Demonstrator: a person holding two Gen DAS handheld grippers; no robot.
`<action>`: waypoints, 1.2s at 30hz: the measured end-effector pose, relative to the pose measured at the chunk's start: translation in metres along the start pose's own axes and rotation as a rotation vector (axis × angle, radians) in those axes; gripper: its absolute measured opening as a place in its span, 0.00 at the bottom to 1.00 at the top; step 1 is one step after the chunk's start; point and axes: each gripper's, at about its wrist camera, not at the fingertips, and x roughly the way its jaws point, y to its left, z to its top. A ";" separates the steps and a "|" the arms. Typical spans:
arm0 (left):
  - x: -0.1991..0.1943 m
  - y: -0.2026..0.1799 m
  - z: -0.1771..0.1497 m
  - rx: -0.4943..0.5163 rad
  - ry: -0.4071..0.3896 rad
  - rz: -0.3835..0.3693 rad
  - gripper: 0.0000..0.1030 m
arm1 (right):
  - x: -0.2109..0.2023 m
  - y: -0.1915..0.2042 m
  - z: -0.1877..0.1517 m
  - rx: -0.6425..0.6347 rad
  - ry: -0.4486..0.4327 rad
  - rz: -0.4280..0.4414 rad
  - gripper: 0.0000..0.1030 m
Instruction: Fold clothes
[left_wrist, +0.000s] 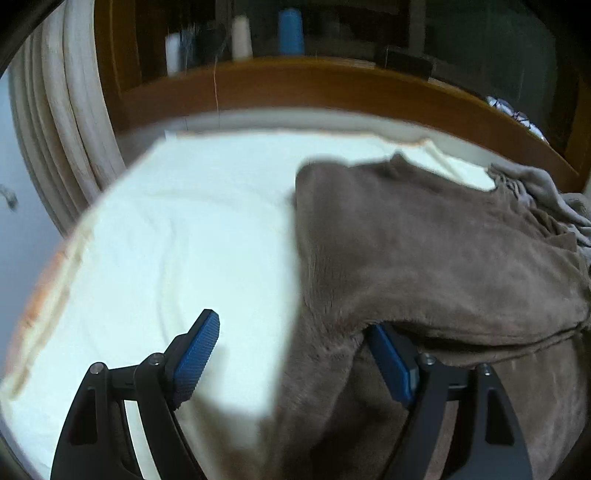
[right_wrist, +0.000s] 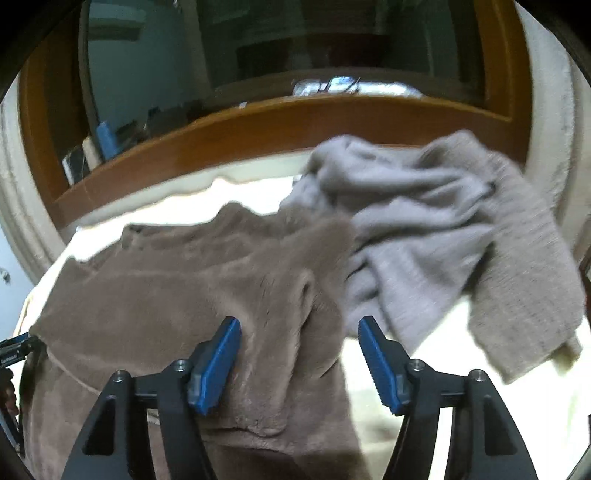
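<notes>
Two grippers are held wide open: the left gripper (left_wrist: 291, 354) has its right finger tucked under the brown fleece garment (left_wrist: 424, 251), while the right gripper (right_wrist: 299, 354) is poised over it. Beyond the right gripper, a grey knit sweater (right_wrist: 424, 221) is heaped on the white-covered surface (left_wrist: 177, 229).

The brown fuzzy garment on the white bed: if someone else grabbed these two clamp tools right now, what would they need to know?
Left gripper: open, its right finger tucked under a fold of the brown fleece garment; nothing clamped.
Right gripper: open, above the same garment's right edge, holding nothing.
The brown garment lies spread, partly rumpled, on the white bed cover. A grey knit sweater sits crumpled beyond it to the right, overlapping its far corner.
Done: the brown piece is roughly laid out, no neat fold visible.
Left: fold the brown garment, then probably the grey one.
</notes>
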 end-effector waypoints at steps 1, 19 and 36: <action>-0.006 -0.005 0.006 0.008 -0.023 -0.005 0.82 | -0.007 0.001 0.004 0.000 -0.028 0.003 0.66; 0.055 -0.065 0.025 0.098 0.059 0.024 0.82 | 0.051 0.053 -0.018 -0.224 0.174 0.087 0.66; 0.057 -0.066 0.059 0.033 0.026 -0.026 0.90 | 0.048 0.069 0.004 -0.246 0.128 0.066 0.66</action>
